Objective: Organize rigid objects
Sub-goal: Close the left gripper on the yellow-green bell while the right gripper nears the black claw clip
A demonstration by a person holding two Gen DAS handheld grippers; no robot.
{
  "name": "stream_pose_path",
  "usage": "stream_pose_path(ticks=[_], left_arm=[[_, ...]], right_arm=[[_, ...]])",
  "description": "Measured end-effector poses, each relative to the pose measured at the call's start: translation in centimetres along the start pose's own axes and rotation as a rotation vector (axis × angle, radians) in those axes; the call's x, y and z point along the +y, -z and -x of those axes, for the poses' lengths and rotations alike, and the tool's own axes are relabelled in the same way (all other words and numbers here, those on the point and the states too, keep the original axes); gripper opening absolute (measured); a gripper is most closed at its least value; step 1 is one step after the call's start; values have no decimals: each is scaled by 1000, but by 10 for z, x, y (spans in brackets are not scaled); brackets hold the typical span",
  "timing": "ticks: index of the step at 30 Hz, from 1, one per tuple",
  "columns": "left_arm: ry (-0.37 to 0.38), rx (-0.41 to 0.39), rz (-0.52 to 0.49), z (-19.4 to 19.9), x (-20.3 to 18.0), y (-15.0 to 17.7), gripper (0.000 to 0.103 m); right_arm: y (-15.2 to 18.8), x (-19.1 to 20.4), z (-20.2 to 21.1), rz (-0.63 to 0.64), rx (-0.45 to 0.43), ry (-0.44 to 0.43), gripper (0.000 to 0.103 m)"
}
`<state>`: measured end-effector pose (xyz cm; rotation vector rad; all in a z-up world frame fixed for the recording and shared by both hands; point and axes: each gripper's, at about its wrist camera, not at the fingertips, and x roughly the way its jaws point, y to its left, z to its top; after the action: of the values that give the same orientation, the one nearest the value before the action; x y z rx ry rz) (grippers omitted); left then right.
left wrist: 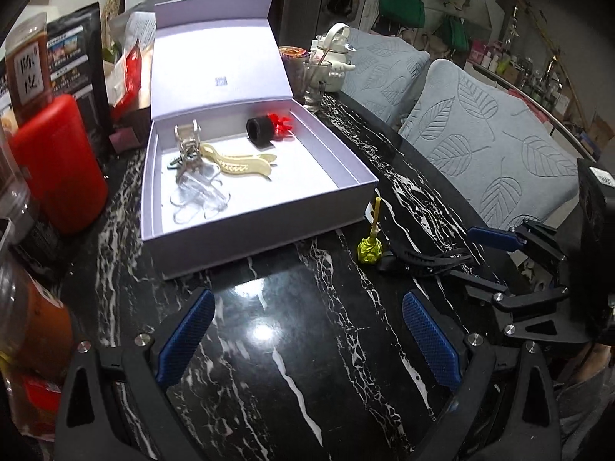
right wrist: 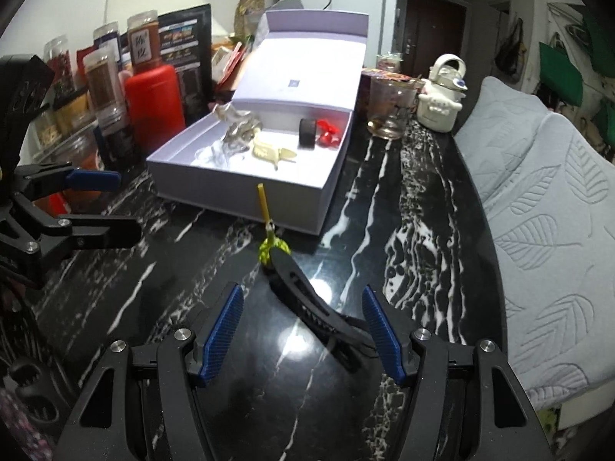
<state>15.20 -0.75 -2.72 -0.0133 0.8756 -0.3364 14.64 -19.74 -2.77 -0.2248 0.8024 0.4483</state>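
Right wrist view: the right claw hangs apart, empty, around the black hair clip on the counter. The clip looks light, stiff and slick, so I'd pinch its broad middle; the left claw gapes empty too.

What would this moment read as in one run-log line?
right hand-held gripper: open over black hair clip | left hand-held gripper: open, empty | box: open

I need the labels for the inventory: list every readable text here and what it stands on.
"陈皮": white label on the brown jar behind the red canister.
Black poster bag: print too small to read.
Lavender box's lid: small logo, blurred.
White sticker on the right tongs' black housing: unreadable.
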Motion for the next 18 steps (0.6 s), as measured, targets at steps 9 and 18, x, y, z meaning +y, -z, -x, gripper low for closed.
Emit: stream_pose_path(ticks=[9,18], left_arm=[[40,28,27,-19,-3,8,100],[49,36,36,-36,-2,2,100]], right_arm=[[3,-9,-23,48,25,-13,64],[-1,-11,-52,97,88,-76,64]])
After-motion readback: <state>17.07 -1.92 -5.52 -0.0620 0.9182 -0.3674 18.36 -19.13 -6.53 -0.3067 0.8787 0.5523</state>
